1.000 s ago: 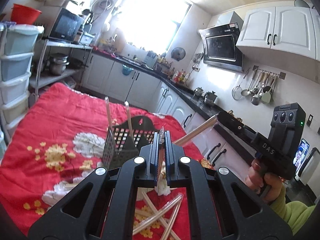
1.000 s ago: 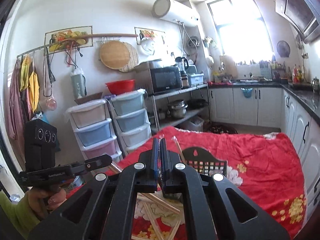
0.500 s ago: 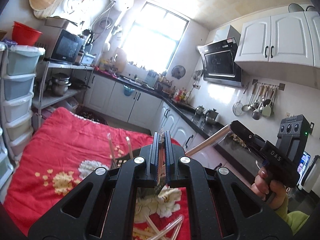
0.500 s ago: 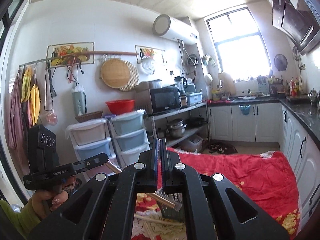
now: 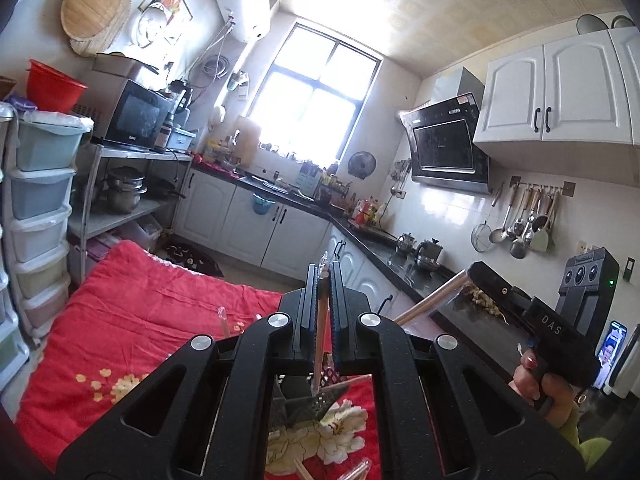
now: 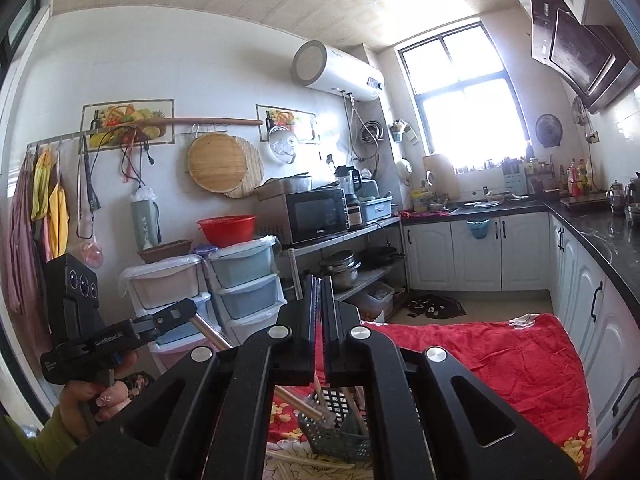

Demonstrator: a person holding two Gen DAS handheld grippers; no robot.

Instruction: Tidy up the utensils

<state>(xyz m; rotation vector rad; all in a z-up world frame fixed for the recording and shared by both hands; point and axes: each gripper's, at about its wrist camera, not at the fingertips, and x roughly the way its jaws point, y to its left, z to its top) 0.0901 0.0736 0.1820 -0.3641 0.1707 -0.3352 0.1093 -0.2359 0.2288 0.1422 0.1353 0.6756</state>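
A: Log the scene, largest first.

B: Your table (image 5: 152,320) fills the lower left of the left wrist view, under a red floral cloth (image 6: 500,356). On it, low at centre of both views, stands the dark perforated utensil basket (image 6: 340,436).

A: Grippers?

B: Your left gripper (image 5: 324,280) sits at lower centre of its own view. Its fingers (image 5: 310,308) are closed on one pale chopstick (image 5: 319,344), held nearly upright between the pads; the lower end points down toward the basket, and I cannot tell whether it touches. Your right gripper (image 5: 476,276) shows at centre right of the left view, clamped on a second chopstick (image 5: 430,300) that slants down to the left. In the right wrist view its fingers (image 6: 310,312) are almost together; a thin stick tip shows just at their top.

A: Other utensils?

B: Several chopsticks in basket (image 6: 356,404) lean inside it in the right view. Loose chopsticks (image 6: 304,460) lie flat on the cloth at the bottom edge, just in front of the basket.
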